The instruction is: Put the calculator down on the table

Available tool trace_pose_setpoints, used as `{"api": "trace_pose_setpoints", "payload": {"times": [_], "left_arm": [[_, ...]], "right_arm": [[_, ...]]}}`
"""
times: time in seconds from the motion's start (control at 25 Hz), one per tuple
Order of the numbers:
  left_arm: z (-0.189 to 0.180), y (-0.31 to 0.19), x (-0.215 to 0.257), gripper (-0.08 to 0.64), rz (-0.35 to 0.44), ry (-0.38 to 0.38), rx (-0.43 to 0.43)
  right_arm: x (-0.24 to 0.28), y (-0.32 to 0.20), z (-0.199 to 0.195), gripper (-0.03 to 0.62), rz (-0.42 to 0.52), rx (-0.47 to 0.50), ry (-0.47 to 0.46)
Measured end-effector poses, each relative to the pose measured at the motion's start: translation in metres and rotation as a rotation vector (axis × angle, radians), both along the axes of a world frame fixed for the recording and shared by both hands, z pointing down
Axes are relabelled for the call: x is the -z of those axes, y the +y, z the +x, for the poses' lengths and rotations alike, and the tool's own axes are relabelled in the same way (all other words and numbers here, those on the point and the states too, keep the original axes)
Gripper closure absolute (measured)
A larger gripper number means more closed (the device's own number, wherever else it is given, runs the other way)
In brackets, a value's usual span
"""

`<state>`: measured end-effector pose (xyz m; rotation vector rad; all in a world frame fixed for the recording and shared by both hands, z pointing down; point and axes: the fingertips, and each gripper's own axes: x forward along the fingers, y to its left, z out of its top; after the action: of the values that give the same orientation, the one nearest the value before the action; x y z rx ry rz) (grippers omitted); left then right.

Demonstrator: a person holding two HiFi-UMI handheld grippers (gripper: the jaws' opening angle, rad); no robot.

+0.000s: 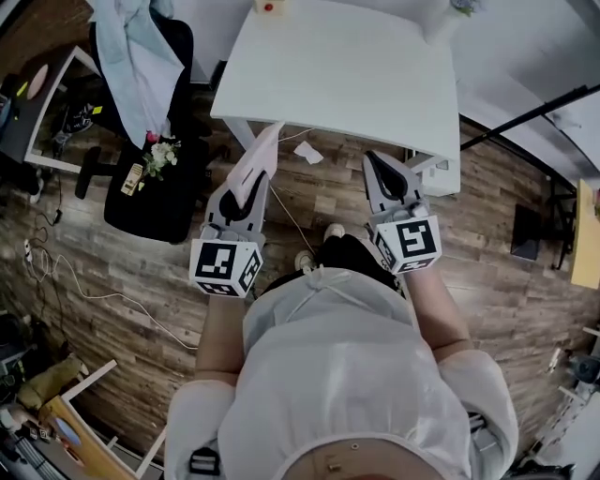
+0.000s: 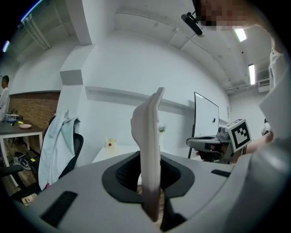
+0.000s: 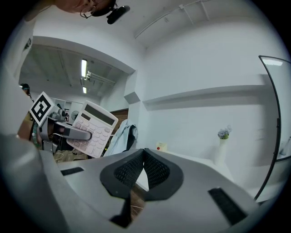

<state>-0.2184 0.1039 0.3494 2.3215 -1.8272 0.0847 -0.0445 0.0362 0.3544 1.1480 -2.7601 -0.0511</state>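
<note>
Wood-plank floor (image 1: 122, 281): open strip between the person and the counter, white cable (image 1: 94, 295) trailing at left.
White rectangular counter (image 1: 347, 84): near edge runs just ahead of both grippers, and the middle of the top is wide open white surface.
Black office chair (image 1: 155, 202) with a light blue garment (image 1: 141, 66) over its back stands just beside the counter's left corner, tight on that side.
Left gripper (image 1: 246, 187): jaws narrow, clamped on the pale pink-white slab calculator (image 1: 261, 164). It is held edge-on and upright in the left gripper view, in the air over the floor, top end near the counter's near edge, not on it.
Right gripper (image 1: 382, 164): jaws together, nothing between them, beside the left, apart from the calculator.
White vase (image 3: 222, 152) at the counter's far side holds small flowers.
Small pale box with a red dot (image 1: 269, 7) sits at the far edge.
</note>
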Motion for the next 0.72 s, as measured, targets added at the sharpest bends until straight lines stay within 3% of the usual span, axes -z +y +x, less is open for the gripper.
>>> {"api": "trace_pose_setpoints", "payload": {"times": [0.48,0.72], "left_arm": [[0.011,-0.155,-0.051,0.480,-0.105,0.001,-0.112],[0.021,-0.246,-0.082,0.480,-0.209,0.003,-0.180]], "right_arm": [[-0.044,-0.138,0.008,0.588,-0.059,-0.092,0.016],[-0.067,-0.221,0.013,0.588,-0.123,-0.137,0.014]]}}
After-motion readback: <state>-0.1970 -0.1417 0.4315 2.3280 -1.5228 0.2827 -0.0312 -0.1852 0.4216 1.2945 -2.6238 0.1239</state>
